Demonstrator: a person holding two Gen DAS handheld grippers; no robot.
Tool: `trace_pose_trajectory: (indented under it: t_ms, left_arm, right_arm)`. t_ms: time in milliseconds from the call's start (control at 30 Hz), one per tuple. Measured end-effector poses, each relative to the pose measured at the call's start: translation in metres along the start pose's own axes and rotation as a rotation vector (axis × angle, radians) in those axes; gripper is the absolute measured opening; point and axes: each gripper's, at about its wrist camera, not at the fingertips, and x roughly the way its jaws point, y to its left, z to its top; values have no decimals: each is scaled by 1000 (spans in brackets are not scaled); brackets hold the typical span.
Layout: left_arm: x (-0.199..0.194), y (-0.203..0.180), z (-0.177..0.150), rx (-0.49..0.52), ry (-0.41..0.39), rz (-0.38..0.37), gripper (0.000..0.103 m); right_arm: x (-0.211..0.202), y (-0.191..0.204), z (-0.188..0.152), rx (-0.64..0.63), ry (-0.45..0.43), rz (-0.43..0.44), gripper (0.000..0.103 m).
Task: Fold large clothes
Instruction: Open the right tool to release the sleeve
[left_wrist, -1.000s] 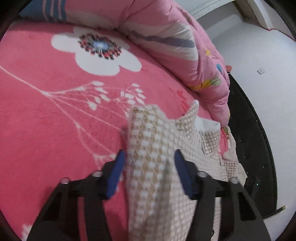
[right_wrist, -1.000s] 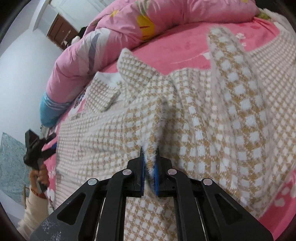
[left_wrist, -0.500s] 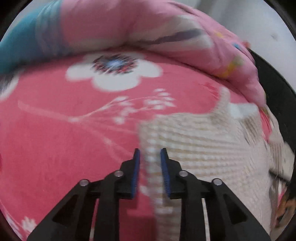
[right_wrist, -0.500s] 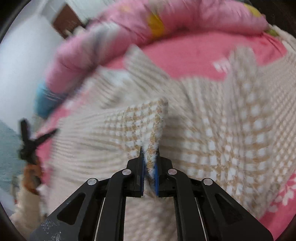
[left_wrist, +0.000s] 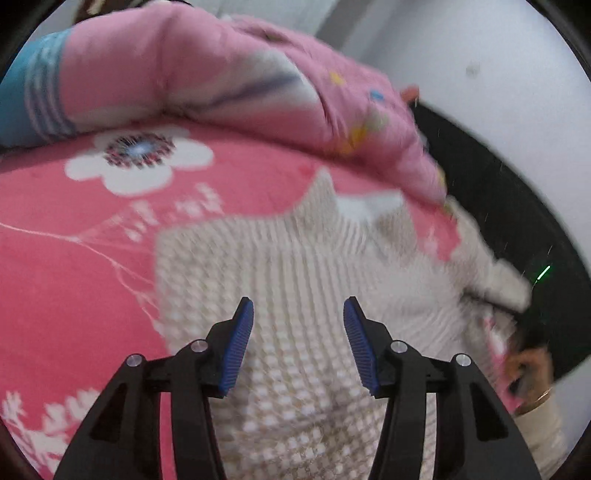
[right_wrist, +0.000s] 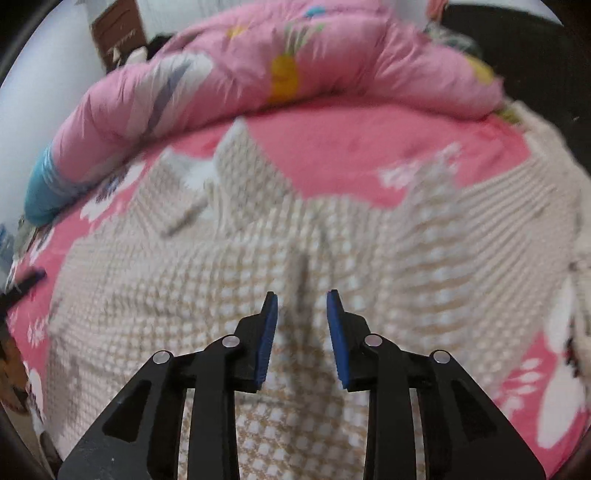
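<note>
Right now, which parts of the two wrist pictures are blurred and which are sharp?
Left wrist view: the left gripper is sharp, but the checked garment, floral blanket and pink quilt are smeared by motion.
Right wrist view: the right gripper is crisp; the garment's weave blurs into streaks, and the fisheye lens bends the quilt.

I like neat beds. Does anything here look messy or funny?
A little. The checked sweater has a raised wrinkle right ahead of the open right tool, and the pink quilt lies bunched along the bed's far edge.

Parted tongs (right_wrist: 302, 306) above checked garment (right_wrist: 369, 258)
</note>
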Motion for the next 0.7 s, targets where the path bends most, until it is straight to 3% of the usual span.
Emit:
trace_pose_trajectory:
  t_ms: [100, 200, 267, 333, 400, 467, 533, 600, 667, 700]
  left_arm:
    - [26, -2, -19, 19, 72, 71, 50]
    - [30, -2, -30, -5, 30, 85, 50]
    - [25, -3, -29, -22, 25, 94, 50]
    - [18, -9, -28, -19, 12, 86, 50]
    - [8, -18, -27, 5, -8, 71, 52]
    - [9, -31, -25, 46, -15, 69, 57]
    - [19, -37, -25, 68, 9, 103, 63]
    - [34, -34, -29, 60, 45, 154, 66]
    - [41, -29, -34, 50, 32, 162, 68]
    - [41, -32, -36, 65, 19, 157, 75]
  right_arm:
    - [-7, 13, -1, -63, -14, 49, 29]
    - [19, 32, -10, -129, 46, 99, 42]
    - [60, 38, -24, -153, 164, 56, 46]
    - [74, 39, -31, -166, 155, 38, 46]
    - [65, 36, -27, -132, 154, 52, 46]
    - [47, 27, -24, -96, 148, 99, 53]
    - [21, 8, -18, -71, 94, 117, 69]
    - [-10, -28, -10, -15, 28, 104, 70]
    - [-30, -65, -4, 59, -14, 90, 70]
    - [-38, -89, -2, 105, -34, 72, 70]
